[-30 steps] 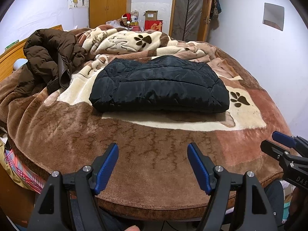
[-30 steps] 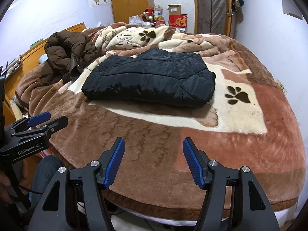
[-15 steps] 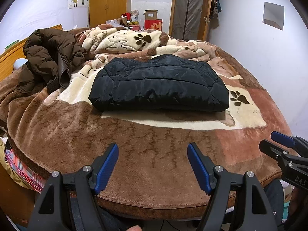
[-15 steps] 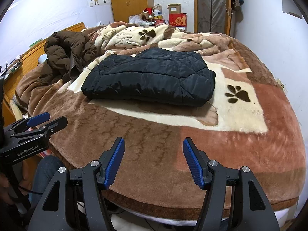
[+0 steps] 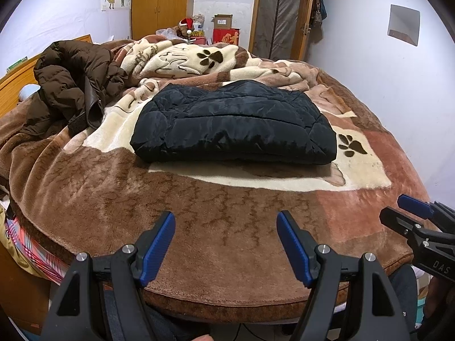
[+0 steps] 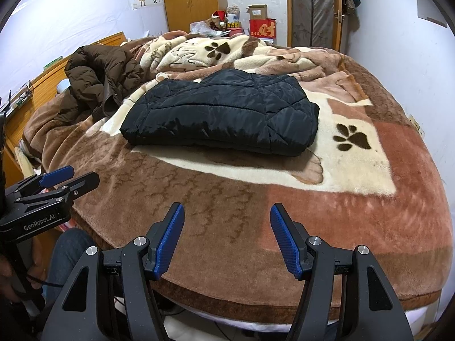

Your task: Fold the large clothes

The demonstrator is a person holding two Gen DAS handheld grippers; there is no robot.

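With the left gripper point(image 5: 226, 238) and right gripper point(image 6: 224, 233) both wide open and empty at the near edge of the bed point(image 5: 233, 258), the folded black jacket point(image 5: 236, 125) lies mid-bed, so the crumpled brown coat point(image 5: 71, 85) left of it looks next, best gripped by its shoulders.

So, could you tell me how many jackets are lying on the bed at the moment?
2. A folded black jacket lies flat mid-bed on the blanket; a crumpled brown jacket sits heaped to its left. More could be hidden in the bunched bedding behind.
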